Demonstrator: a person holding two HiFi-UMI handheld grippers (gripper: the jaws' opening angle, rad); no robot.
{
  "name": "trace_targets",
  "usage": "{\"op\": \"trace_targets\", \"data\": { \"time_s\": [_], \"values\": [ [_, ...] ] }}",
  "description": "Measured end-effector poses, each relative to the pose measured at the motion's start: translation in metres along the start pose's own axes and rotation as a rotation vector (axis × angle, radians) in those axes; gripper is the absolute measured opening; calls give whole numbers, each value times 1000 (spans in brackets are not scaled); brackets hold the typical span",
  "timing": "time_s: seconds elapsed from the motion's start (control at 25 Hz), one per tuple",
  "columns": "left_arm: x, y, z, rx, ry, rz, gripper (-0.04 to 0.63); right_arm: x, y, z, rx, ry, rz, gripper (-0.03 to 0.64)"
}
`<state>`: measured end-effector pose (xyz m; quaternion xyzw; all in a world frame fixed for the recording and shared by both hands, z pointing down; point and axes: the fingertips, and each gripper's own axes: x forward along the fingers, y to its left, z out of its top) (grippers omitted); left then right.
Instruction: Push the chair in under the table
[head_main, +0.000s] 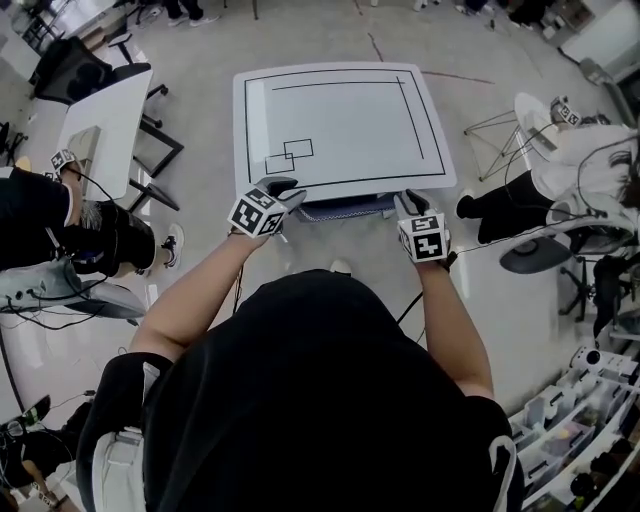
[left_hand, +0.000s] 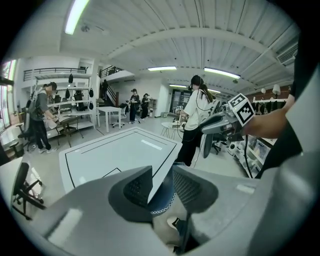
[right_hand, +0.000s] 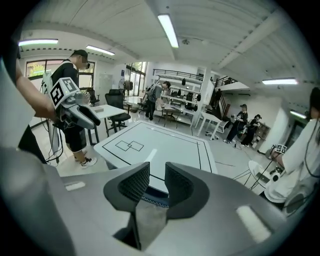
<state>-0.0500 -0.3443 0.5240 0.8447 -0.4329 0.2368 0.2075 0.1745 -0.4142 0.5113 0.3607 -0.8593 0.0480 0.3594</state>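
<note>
floor (head_main: 300, 40): pale grey, kinda shiny | ceiling (right_hand: 225, 30): white, strip lights (right_hand: 168, 30) on | side: white desk (head_main: 110, 120) | back: shelving rack (right_hand: 182, 97), windows (right_hand: 37, 67), white walls (right_hand: 265, 107)

Main table (head_main: 340, 100), white with black lines: one. Small rectangles (head_main: 290, 155) drawn at its near left corner: two, overlapping. Chair (head_main: 345, 208), blue seat, at its near edge: one. Hand-held grippers: two, namely left gripper (head_main: 283, 188) and right gripper (head_main: 408, 202). Second white table (head_main: 110, 120): one. Round side table (head_main: 530, 112): one. Bystanders flanking the main table: two, namely left bystander (head_main: 30, 210) and right bystander (head_main: 580, 160).
</note>
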Motion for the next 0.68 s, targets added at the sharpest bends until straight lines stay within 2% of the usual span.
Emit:
{"op": "trace_targets", "data": {
  "time_s": [0.44,0.68],
  "values": [
    [-38,29,18,-45,-116,-8,236,-35,22,35,134,-133,-23,117],
    [-53,41,13,-49,-103,-18,235,-49,29,42,218,-170,-41,114]
  ]
}}
